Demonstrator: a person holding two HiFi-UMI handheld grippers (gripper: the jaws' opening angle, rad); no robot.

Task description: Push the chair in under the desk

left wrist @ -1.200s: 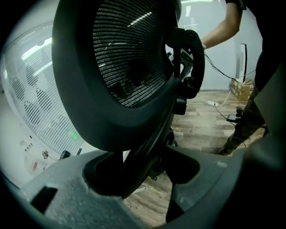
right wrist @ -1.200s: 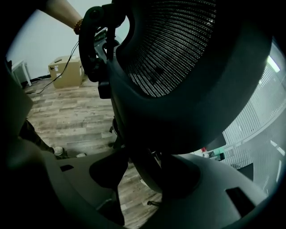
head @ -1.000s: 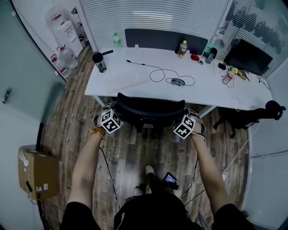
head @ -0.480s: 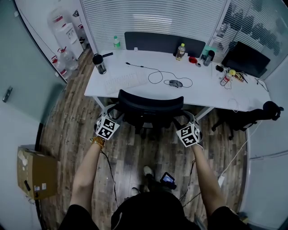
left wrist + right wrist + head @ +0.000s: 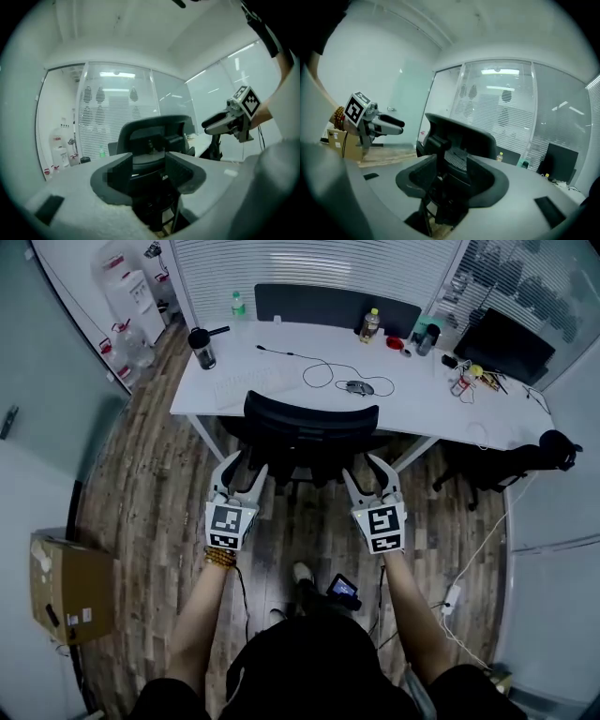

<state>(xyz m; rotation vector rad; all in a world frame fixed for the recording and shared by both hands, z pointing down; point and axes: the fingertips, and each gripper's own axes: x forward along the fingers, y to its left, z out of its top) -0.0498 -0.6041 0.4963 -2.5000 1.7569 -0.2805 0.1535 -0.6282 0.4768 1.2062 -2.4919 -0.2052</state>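
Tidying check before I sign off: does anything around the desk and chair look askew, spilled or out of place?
Nothing spilled or damaged. The black mesh office chair sits square at the front edge of the white desk. Only untidy bits: a black cable looping across the desktop, and a brown cardboard box on the wooden floor.

Black office chair (image 5: 311, 430) stands upright — backrest at the near edge of the white desk (image 5: 427, 407).

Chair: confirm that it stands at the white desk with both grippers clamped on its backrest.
Not clamped. The head view shows the left gripper and right gripper clear of the chair backrest, jaws apart and empty, having just been closing. The rest holds.
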